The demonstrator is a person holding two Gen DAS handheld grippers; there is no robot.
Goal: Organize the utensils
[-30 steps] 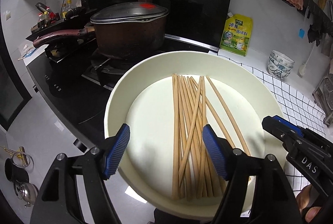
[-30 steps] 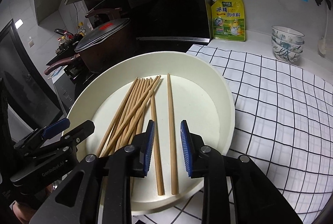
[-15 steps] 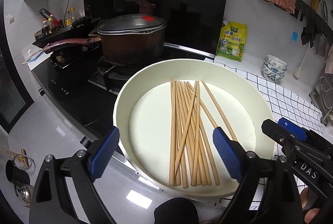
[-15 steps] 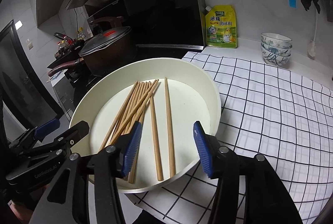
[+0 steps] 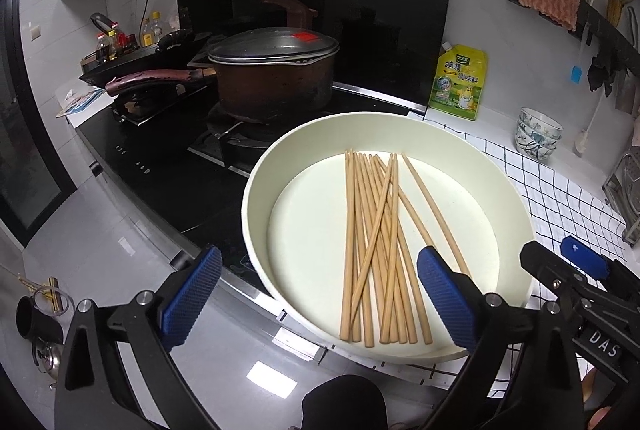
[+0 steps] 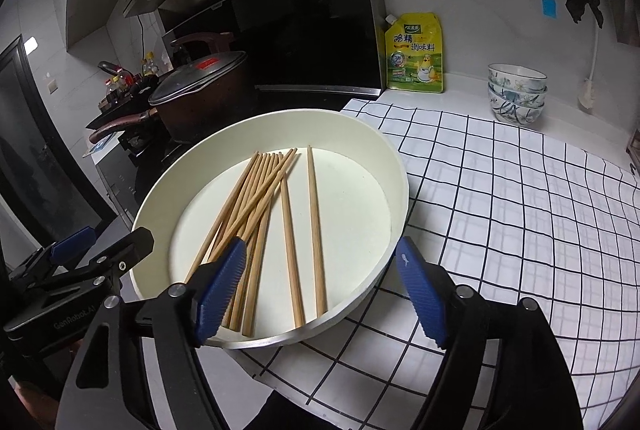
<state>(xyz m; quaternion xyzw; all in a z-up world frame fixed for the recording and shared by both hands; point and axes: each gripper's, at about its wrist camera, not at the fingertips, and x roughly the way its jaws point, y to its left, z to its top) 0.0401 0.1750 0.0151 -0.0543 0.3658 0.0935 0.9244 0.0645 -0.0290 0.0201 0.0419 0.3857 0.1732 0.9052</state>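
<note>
Several wooden chopsticks (image 5: 376,242) lie loose in a shallow cream round tray (image 5: 260,190) at the counter's front edge, beside the stove. Most are bunched together; two lie apart on the right (image 6: 316,226). The tray (image 6: 396,170) shows in the right wrist view too. My left gripper (image 5: 316,296) is open and empty, above the tray's near left rim. My right gripper (image 6: 320,290) is open and empty, above the tray's near right rim. Each gripper shows at the edge of the other's view.
A dark lidded pot (image 5: 272,78) stands on the black stove (image 5: 168,166) left of the tray. A checked cloth (image 6: 500,198) covers the counter to the right. A yellow seasoning pouch (image 6: 416,54) and stacked bowls (image 6: 516,92) stand at the back wall.
Both grippers have drawn back and up from the tray. The right gripper has opened from nearly shut to wide; the left has opened wider. The chopsticks have not moved.
</note>
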